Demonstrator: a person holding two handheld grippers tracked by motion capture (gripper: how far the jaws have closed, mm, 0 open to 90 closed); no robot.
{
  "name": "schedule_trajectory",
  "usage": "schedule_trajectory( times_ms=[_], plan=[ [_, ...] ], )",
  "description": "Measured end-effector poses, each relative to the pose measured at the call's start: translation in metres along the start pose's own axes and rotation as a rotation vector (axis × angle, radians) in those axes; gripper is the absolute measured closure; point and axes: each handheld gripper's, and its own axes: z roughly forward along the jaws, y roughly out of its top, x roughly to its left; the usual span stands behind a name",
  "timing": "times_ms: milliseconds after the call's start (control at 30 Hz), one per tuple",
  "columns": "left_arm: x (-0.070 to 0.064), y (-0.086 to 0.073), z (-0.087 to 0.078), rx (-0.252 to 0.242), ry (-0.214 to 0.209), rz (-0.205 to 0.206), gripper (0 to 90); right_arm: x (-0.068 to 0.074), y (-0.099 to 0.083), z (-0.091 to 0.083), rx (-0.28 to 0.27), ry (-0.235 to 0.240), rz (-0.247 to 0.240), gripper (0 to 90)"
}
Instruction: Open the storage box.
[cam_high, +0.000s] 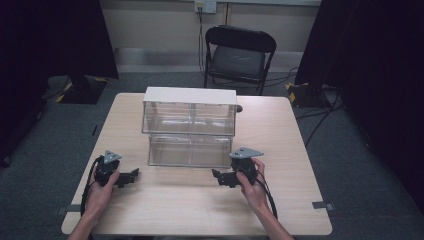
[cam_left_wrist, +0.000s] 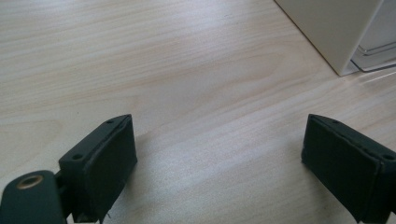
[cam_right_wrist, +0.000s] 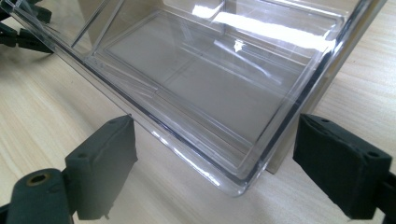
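Observation:
A clear plastic drawer unit (cam_high: 190, 117) with a white top stands at the middle of the wooden table (cam_high: 200, 210). Its lower tier (cam_high: 190, 151) juts forward of the upper one. My left gripper (cam_high: 131, 176) lies on the table left of the unit's front, jaws wide open over bare wood (cam_left_wrist: 217, 126). The unit's white side wall (cam_left_wrist: 336, 32) is at that view's top right. My right gripper (cam_high: 218, 176) rests by the unit's front right, open. An empty clear drawer's corner (cam_right_wrist: 233, 182) sits just ahead of its jaws (cam_right_wrist: 215, 126).
A black folding chair (cam_high: 239, 52) stands behind the table's far edge. Cables (cam_high: 320, 120) trail on the grey floor at the right. Open tabletop lies between the two hands and along the front edge. The left gripper (cam_right_wrist: 18, 32) appears far off in the right gripper view.

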Motion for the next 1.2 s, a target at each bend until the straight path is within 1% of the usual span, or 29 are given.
schedule_trajectory(
  times_ms=[233, 267, 567, 900, 1200],
  plan=[
    [0.0000, 0.0000, 0.0000, 0.000, 0.000, 0.000, 9.6, 0.0003, 0.0016, -0.0026, -0.007, 0.010, -0.001, 12.7],
    [0.0000, 0.0000, -0.0001, 0.000, 0.001, 0.001, 9.6, 0.0001, 0.0018, -0.0028, -0.006, 0.014, 0.005, 12.7],
    [0.0001, 0.0000, 0.0000, 0.000, 0.000, 0.000, 9.6, 0.0009, 0.0019, -0.0034, -0.009, 0.009, 0.010, 12.7],
    [0.0000, 0.0000, 0.0000, 0.001, 0.000, 0.000, 9.6, 0.0008, 0.0050, -0.0077, -0.022, 0.026, 0.010, 12.4],
    [0.0000, 0.0000, 0.0000, 0.000, 0.000, 0.000, 9.6, 0.0015, 0.0066, -0.0095, -0.025, 0.024, 0.011, 11.9]
  ],
)
